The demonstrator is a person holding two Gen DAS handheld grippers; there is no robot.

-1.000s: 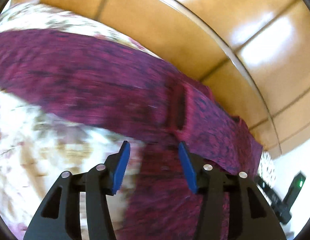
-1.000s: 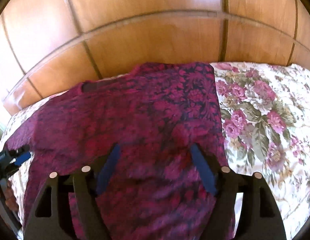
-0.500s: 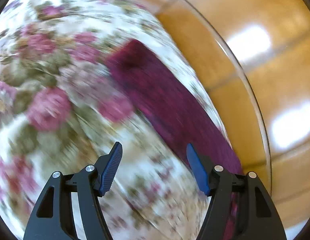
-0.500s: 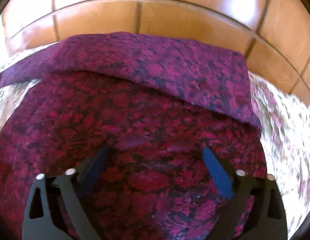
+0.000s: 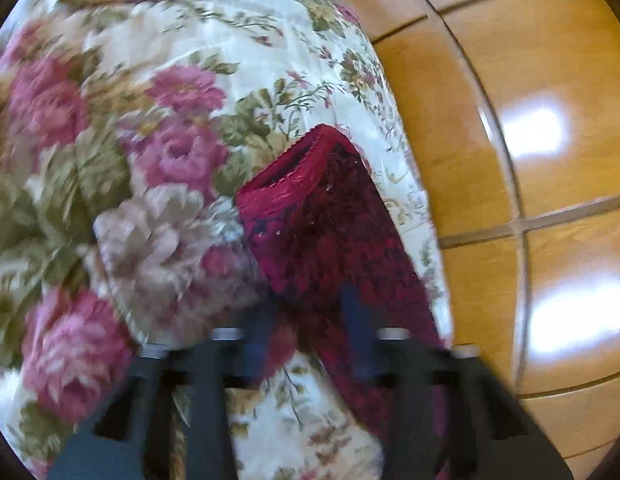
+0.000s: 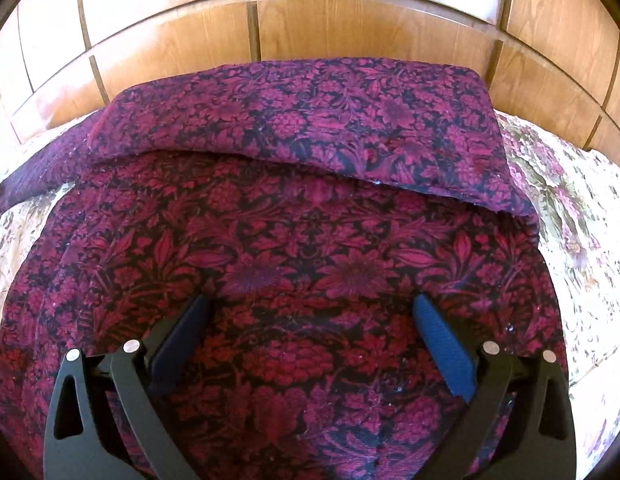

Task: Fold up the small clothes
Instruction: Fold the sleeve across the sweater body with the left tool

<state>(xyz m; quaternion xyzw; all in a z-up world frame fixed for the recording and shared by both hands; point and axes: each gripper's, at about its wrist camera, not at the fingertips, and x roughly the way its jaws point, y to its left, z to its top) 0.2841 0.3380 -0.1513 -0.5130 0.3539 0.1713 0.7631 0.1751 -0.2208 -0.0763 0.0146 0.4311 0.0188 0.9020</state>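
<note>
Half a second ago the left gripper [image 5: 310,312] looked mostly at bedspread; now it has swung down over the sleeve [image 5: 330,216], whose cuff sits at the centre of its frame, the blurred fingers apart astride the cloth, not yet clenched. The magenta floral top [image 6: 290,272] lies on the flowered bedspread [image 5: 130,140] against the wooden headboard [image 6: 350,24], its far part already folded over across the upper half of the right view. The right gripper [image 6: 310,312] hovers released, low in its frame, above the body. I'd say the sleeve fold is in hand: next, pinch the sleeve and carry it inward. No label or writing can be read.
</note>
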